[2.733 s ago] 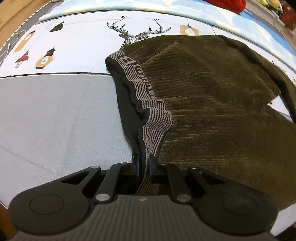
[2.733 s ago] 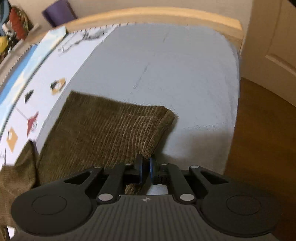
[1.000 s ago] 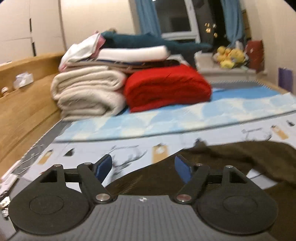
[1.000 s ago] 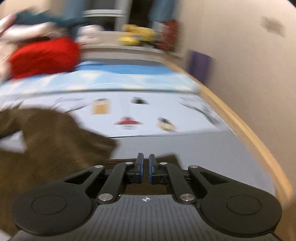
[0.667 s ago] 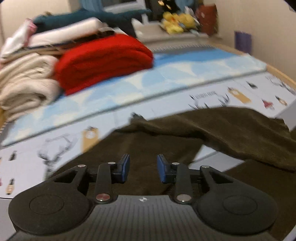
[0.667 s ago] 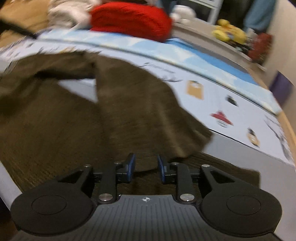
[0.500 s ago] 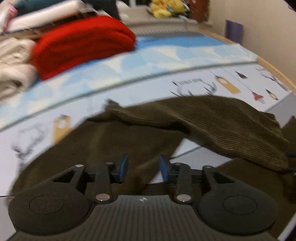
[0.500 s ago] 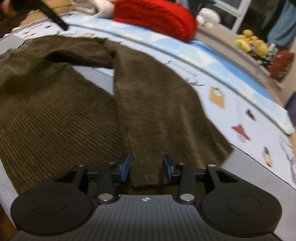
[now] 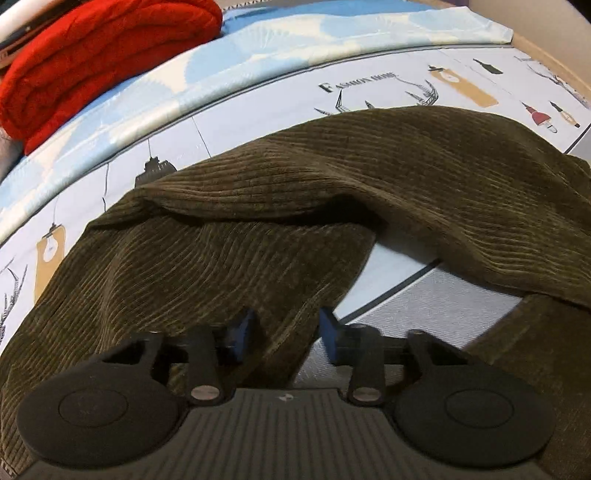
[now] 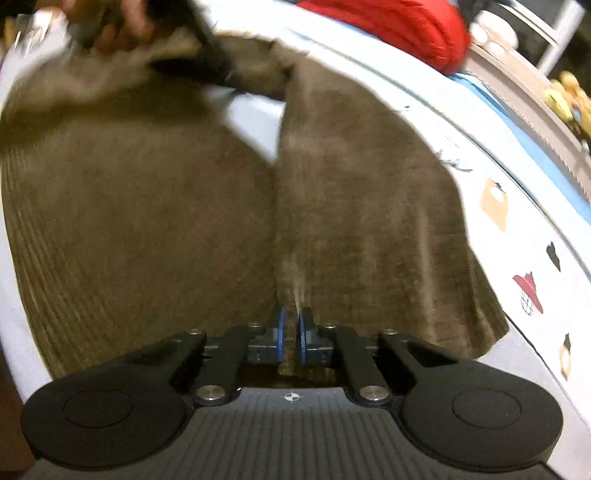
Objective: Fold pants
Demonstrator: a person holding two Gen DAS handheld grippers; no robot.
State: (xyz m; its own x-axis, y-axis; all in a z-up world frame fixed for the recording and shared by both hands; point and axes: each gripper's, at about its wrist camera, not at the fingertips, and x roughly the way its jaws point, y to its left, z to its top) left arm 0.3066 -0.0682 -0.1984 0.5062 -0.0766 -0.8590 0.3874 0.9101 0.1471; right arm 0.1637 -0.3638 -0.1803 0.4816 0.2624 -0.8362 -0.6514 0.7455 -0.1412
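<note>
Dark olive corduroy pants [image 9: 258, 229] lie spread on the bed, one leg draped over toward the right. My left gripper [image 9: 284, 332] is open, its blue pads either side of the inner edge of a pant leg near the crotch. In the right wrist view the pants [image 10: 147, 192] fill the frame with both legs running away from me. My right gripper [image 10: 290, 338] is shut on the inner edge of the far leg. The other hand and gripper [image 10: 122, 26] show blurred at the top left.
The bed has a grey sheet [image 9: 436, 306] and a white and blue printed cover [image 9: 258, 92]. A folded red blanket [image 9: 92, 48] lies at the far side; it also shows in the right wrist view [image 10: 399, 22]. Yellow toys [image 10: 569, 96] sit on a shelf.
Both grippers let go of the pants, swung round and came down over the legs. The right gripper has just shut on a leg's inner edge; the left has come closer and stays open.
</note>
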